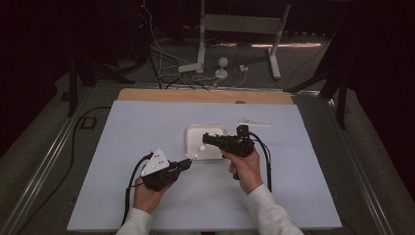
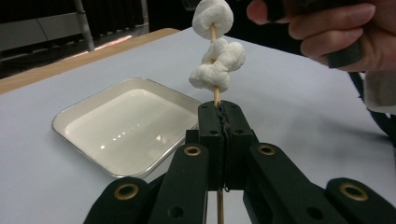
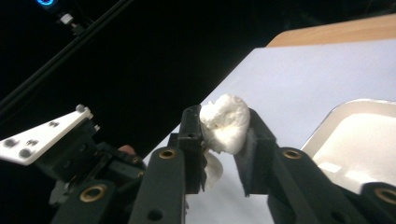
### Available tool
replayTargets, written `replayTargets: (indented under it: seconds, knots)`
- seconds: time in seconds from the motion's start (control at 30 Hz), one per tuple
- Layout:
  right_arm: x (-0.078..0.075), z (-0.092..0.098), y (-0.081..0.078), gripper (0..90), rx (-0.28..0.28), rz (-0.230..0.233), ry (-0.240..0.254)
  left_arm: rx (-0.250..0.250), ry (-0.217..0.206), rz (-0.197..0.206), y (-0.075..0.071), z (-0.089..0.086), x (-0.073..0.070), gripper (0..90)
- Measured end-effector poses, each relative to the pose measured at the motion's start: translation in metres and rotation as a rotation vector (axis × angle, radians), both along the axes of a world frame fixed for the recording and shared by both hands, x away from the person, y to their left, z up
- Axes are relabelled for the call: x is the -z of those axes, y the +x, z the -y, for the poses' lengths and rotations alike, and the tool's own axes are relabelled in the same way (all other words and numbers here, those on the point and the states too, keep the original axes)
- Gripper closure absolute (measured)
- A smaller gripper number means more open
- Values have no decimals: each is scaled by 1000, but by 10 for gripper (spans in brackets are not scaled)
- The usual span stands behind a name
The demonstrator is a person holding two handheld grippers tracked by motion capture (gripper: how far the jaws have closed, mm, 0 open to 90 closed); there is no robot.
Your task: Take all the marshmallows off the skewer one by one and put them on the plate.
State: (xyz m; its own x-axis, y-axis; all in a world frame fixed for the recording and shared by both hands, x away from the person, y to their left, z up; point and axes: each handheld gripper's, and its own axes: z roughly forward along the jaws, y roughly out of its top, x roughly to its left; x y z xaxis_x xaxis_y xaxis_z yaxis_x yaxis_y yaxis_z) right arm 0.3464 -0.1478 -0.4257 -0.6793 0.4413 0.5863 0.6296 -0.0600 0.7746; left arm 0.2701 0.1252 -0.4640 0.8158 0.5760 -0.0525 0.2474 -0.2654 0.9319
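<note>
Marshmallows sit threaded on a wooden skewer pinched by the left hand-held gripper; the right hand-held gripper squeezes the top marshmallow above a white tray.

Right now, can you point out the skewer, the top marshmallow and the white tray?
Skewer [image 2: 216, 95], left gripper view, bare wood just above the jaws.
Top marshmallow [image 3: 225, 122], right gripper view, its middle.
White tray [image 2: 77, 112], left gripper view, its left rim.

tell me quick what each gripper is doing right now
left gripper: shut on the skewer.
right gripper: shut on the top marshmallow.
</note>
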Motion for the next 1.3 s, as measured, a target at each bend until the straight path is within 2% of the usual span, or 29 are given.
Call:
replayTargets:
  seconds: [0.2,0.33,0.37,0.4,0.47,0.5,0.6,0.67,0.77,0.9,1.3]
  knots:
    - [-6,0,-3,792,53,33,-8,-6,-9,5,0,-4,-1,900]
    - [-11,-1,-3,798,66,49,-17,-9,-6,12,-1,-6,-2,900]
    - [-12,-1,-3,802,76,57,-18,-15,22,12,0,-9,-2,900]
    - [-14,3,-3,806,111,68,-8,-35,75,9,0,-10,2,900]
    - [-21,22,4,806,167,59,70,-47,81,-6,0,-15,6,900]
    - [-26,30,7,804,174,65,54,-79,42,-30,3,-25,9,900]
    - [-33,43,8,796,172,104,-61,-107,19,-17,4,-30,3,900]
    - [-31,44,9,789,164,115,-101,-120,26,-10,3,-30,0,900]
    - [-23,37,11,778,153,102,-143,-132,22,-14,4,-30,0,899]
    - [-12,23,16,766,142,103,-235,-136,20,-20,5,-30,1,898]
    - [16,-6,39,740,123,80,-387,-152,14,-32,6,-32,2,897]
